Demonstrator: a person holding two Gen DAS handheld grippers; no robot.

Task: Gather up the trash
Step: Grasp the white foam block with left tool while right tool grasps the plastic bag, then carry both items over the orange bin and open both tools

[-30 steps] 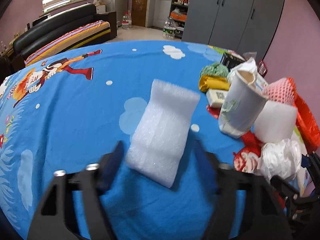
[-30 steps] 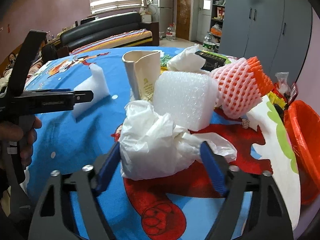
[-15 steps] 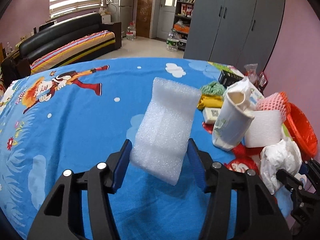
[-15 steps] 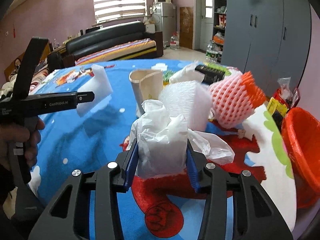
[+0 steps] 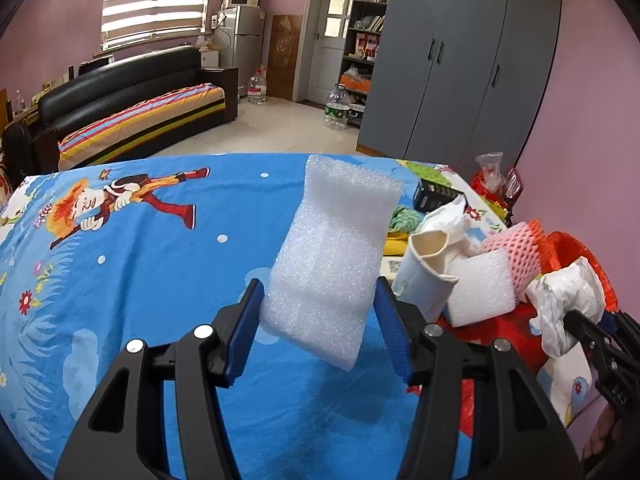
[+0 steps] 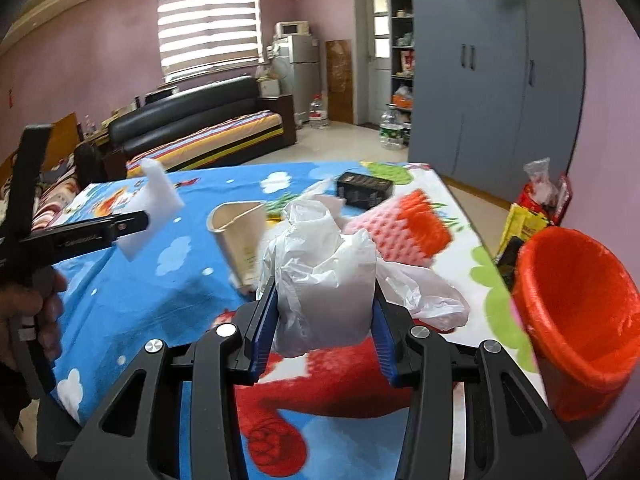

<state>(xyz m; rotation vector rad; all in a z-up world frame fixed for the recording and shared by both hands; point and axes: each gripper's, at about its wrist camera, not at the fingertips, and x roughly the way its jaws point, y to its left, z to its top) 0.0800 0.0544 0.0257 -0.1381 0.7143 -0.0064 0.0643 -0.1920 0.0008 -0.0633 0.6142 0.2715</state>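
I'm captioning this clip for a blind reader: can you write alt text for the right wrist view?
The right gripper holds a crumpled white plastic bag above a blue cartoon tablecloth. An orange bin stands at the right; a paper cup and pink foam net lie behind. At the left, the left gripper holds white foam.

1. The left wrist view looks forward and down along its gripper [image 5: 320, 332], close above the tabletop [image 5: 168, 272], toward the far edge.
2. The right wrist view sits near the right edge, facing likewise.
3. Both share the cup [image 5: 426, 280] [image 6: 240, 236], bin [image 5: 576, 252] [image 6: 580, 304] and sofa [image 5: 132, 112] [image 6: 192, 120].
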